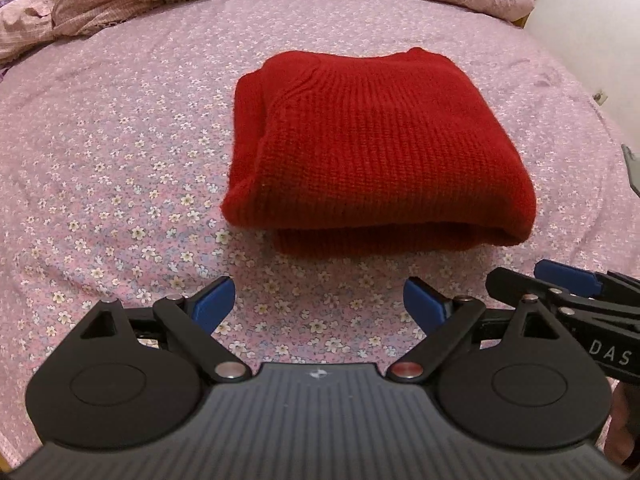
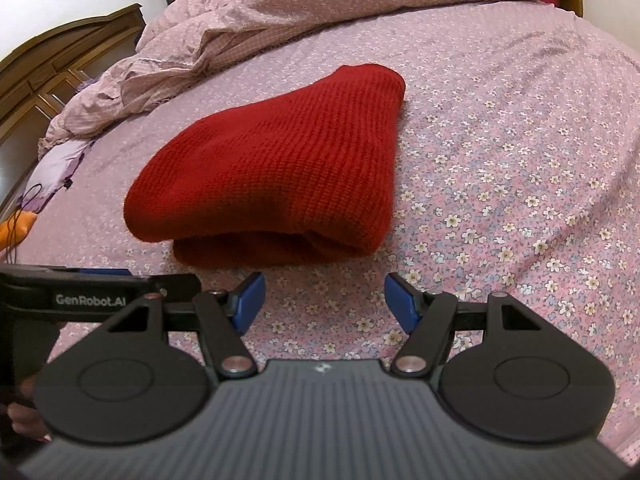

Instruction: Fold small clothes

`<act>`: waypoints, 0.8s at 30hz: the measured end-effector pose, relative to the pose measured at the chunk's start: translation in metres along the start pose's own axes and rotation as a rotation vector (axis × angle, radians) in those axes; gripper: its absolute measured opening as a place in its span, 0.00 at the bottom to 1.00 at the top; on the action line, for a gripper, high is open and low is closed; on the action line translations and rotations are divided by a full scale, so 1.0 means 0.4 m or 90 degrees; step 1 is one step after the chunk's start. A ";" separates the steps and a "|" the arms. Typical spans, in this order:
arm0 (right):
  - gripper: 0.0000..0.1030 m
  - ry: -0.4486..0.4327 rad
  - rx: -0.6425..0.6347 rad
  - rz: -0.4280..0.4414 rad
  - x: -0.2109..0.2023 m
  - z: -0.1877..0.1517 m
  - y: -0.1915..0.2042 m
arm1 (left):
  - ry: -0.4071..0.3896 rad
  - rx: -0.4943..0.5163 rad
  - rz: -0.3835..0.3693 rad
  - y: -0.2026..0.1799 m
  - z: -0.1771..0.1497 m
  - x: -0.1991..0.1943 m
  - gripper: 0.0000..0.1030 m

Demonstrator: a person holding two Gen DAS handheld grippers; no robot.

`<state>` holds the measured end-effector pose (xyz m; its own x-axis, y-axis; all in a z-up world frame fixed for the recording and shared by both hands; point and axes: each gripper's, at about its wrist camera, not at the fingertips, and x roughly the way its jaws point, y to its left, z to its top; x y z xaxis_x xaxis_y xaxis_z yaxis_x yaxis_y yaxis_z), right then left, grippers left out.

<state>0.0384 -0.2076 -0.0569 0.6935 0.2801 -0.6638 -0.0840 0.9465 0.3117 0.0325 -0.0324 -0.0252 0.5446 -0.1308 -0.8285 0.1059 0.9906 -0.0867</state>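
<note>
The red sweater lies folded, so its inner layers and underside stay hidden, and whether the sleeves are tucked inside cannot be told. In the left wrist view the right claw is cut off by the right edge, with only one blue pad showing. In the right wrist view the left claw is mostly covered by the near claw's body. The bed runs past every edge. The orange thing at the left edge is too cropped to identify.

Red ribbed-knit sweater, pink bedsheet with small white flowers, pink checked quilt, blue-padded black tongs
</note>
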 end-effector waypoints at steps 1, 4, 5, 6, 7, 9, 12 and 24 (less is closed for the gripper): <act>0.66 0.000 -0.001 0.000 0.000 0.000 0.001 | -0.001 0.001 0.001 0.000 -0.001 -0.001 0.91; 0.66 0.001 -0.006 -0.002 -0.001 -0.001 0.004 | -0.001 -0.001 0.002 0.001 -0.002 0.000 0.91; 0.66 0.000 -0.007 -0.002 -0.002 -0.001 0.005 | 0.000 -0.002 0.002 0.001 -0.002 0.000 0.91; 0.66 0.000 -0.008 -0.002 -0.002 -0.001 0.004 | 0.000 -0.003 0.003 0.002 -0.002 0.000 0.91; 0.66 0.000 -0.008 -0.002 -0.002 -0.001 0.005 | 0.000 -0.003 0.004 0.002 -0.002 -0.001 0.91; 0.66 0.000 -0.010 -0.002 -0.003 0.000 0.006 | 0.000 -0.004 0.005 0.003 -0.002 -0.001 0.91; 0.66 0.000 -0.011 -0.001 -0.003 -0.001 0.006 | 0.000 -0.006 0.008 0.002 -0.002 -0.002 0.91; 0.66 0.001 -0.010 0.000 -0.002 -0.002 0.006 | 0.002 -0.007 0.009 0.001 -0.002 -0.002 0.91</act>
<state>0.0371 -0.2056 -0.0561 0.6926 0.2801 -0.6647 -0.0949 0.9489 0.3009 0.0317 -0.0318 -0.0251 0.5432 -0.1161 -0.8315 0.0886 0.9928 -0.0808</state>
